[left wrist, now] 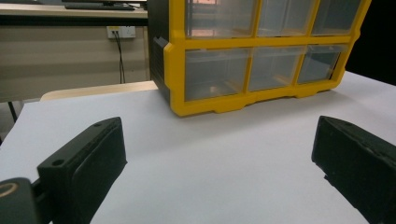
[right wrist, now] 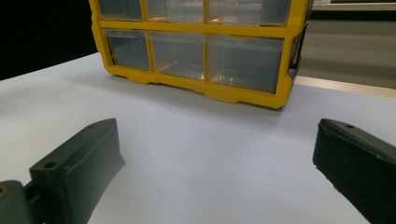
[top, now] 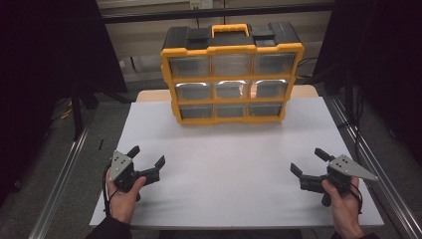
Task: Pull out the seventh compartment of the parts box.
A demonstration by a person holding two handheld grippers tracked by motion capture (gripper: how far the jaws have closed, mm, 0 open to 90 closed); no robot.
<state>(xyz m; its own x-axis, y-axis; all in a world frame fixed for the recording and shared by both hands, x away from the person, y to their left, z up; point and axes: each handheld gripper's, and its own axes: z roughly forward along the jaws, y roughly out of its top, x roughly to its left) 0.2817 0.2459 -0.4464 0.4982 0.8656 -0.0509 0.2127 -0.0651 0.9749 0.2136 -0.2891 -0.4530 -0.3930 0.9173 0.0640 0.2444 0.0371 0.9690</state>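
1. High view: a yellow and black drawer cabinet (top: 231, 74) stands upright at the far middle of the white table (top: 224, 169), with nine clear drawers in three rows facing the person.
2. Left gripper (top: 147, 156) sits near the table's front left edge, held in the left hand (top: 123, 196). Its jaws are spread wide and grasp nothing.
3. Right gripper (top: 308, 162) sits near the front right edge, held in the right hand (top: 343, 201). Its jaws are likewise spread apart with nothing between them.
4. Both grippers are well apart from the cabinet and point toward it.
5. Left gripper view: the cabinet's bottom left corner (left wrist: 187, 105) rests on the table.
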